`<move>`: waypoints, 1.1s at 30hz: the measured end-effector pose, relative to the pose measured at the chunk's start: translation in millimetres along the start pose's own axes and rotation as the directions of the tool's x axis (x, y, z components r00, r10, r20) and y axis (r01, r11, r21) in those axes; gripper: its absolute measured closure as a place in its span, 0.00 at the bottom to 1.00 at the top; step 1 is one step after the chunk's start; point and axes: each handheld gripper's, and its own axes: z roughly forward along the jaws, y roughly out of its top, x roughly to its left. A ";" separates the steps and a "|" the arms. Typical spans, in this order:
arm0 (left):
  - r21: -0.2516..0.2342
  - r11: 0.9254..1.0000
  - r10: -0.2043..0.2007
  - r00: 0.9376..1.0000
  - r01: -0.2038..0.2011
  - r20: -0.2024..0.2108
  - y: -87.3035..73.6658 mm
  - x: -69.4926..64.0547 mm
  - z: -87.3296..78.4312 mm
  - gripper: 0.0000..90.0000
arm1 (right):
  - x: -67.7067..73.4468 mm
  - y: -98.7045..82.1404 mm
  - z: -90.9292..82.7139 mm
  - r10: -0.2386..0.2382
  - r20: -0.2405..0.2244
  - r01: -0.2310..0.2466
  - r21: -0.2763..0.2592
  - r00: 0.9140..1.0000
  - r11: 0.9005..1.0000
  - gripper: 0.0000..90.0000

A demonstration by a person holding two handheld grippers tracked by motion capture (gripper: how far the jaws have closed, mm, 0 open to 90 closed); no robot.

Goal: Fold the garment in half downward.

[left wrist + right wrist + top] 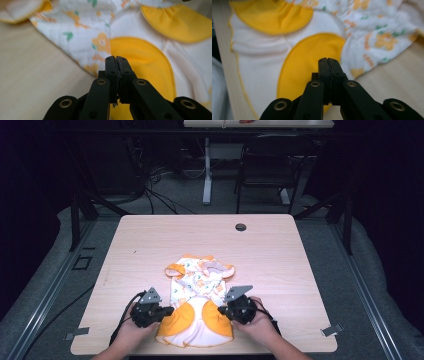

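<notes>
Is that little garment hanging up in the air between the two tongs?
No, the garment lies flat on the wooden table, with both tongs beside it.

No text, label, brand, number or sign can be read anywhere in these views. The printed cloth on the garment [197, 282] carries only small orange flower and green leaf shapes, no letters. The counter [150, 245] bears no markings that read as writing.
</notes>
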 end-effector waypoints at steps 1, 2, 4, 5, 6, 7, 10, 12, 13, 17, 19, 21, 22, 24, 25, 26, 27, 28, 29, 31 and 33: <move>-0.009 1.000 -0.003 1.000 0.003 0.005 9.3 6.9 0.7 0.99 | -6.9 7.7 -0.7 0.008 0.015 -0.008 -0.011 1.000 1.000 1.00; -0.023 1.000 -0.006 1.000 0.006 0.005 14.9 10.8 1.8 0.99 | -17.2 17.3 -0.4 0.023 0.017 -0.023 -0.026 1.000 0.999 1.00; -0.039 0.999 -0.024 1.000 0.023 -0.007 30.2 20.9 5.5 1.00 | -31.7 30.1 2.3 0.060 0.028 -0.059 -0.048 0.998 0.997 1.00; -0.049 0.998 -0.026 1.000 0.026 -0.016 37.6 25.7 7.8 1.00 | -39.6 37.2 4.4 0.075 0.039 -0.073 -0.052 0.996 0.996 1.00; -0.057 0.998 -0.025 0.999 0.024 -0.020 44.8 30.2 10.6 1.00 | -47.3 44.0 7.0 0.084 0.048 -0.081 -0.055 0.995 0.995 1.00; -0.055 0.998 -0.013 0.999 0.011 -0.029 53.7 36.3 14.1 1.00 | -54.4 50.7 9.5 0.095 0.058 -0.092 -0.054 0.994 0.994 1.00; -0.068 0.997 -0.028 0.999 0.026 -0.027 69.7 50.9 23.8 1.00 | -72.7 69.3 18.1 0.112 0.088 -0.106 -0.065 0.990 0.992 1.00; -0.062 0.998 -0.034 0.999 0.032 -0.035 79.5 60.5 31.8 1.00 | -82.8 81.2 22.0 0.117 0.113 -0.110 -0.064 0.987 0.992 1.00; -0.061 0.997 -0.045 0.998 0.043 -0.034 83.6 64.8 35.4 1.00 | -87.7 86.5 23.6 0.119 0.122 -0.112 -0.067 0.985 0.992 1.00; -0.057 0.997 -0.051 0.998 0.049 -0.039 96.5 76.7 47.2 1.00 | -104.1 102.0 32.7 0.150 0.146 -0.141 -0.074 0.978 0.987 1.00; -0.055 0.997 -0.060 0.997 0.058 -0.040 101.1 81.4 52.9 1.00 | -111.2 104.5 39.2 0.172 0.154 -0.163 -0.071 0.973 0.984 1.00; -0.067 0.995 -0.074 0.996 0.071 -0.045 103.6 86.1 57.7 1.00 | -117.6 105.6 47.6 0.195 0.164 -0.188 -0.059 0.967 0.980 1.00; -0.071 0.995 -0.072 0.996 0.068 -0.048 104.9 88.7 59.8 1.00 | -119.6 105.3 50.5 0.198 0.167 -0.191 -0.058 0.966 0.980 1.00; -0.068 0.995 -0.073 0.996 0.069 -0.057 105.8 92.0 62.8 1.00 | -123.8 105.1 57.1 0.200 0.175 -0.196 -0.040 0.964 0.980 1.00; -0.068 0.995 -0.073 0.996 0.069 -0.057 105.8 92.0 62.8 1.00 | -125.4 104.7 60.9 0.209 0.177 -0.205 -0.040 0.962 0.978 0.99; -0.055 0.996 -0.078 0.994 0.074 -0.074 105.7 95.9 66.5 1.00 | -127.3 104.1 65.0 0.218 0.180 -0.216 -0.028 0.959 0.976 0.95; -0.051 0.996 -0.084 0.993 0.080 -0.081 105.3 97.7 67.6 1.00 | -128.4 103.3 67.8 0.225 0.177 -0.223 -0.028 0.958 0.974 0.92; -0.051 0.996 -0.084 0.993 0.080 -0.081 105.3 97.7 67.6 1.00 | -128.4 103.3 67.8 0.225 0.177 -0.223 -0.028 0.958 0.974 0.92; -0.055 0.994 -0.094 0.991 0.089 -0.091 103.9 102.5 68.7 1.00 | -129.8 99.9 74.9 0.239 0.171 -0.240 -0.017 0.956 0.971 0.89; -0.062 0.992 -0.115 0.989 0.109 -0.096 102.1 106.7 68.8 0.97 | -129.6 96.9 79.0 0.249 0.169 -0.251 -0.009 0.954 0.968 0.85; -0.063 0.991 -0.125 0.986 0.119 -0.106 100.5 110.5 68.1 0.93 | -128.9 93.9 82.9 0.253 0.156 -0.257 0.009 0.955 0.966 0.75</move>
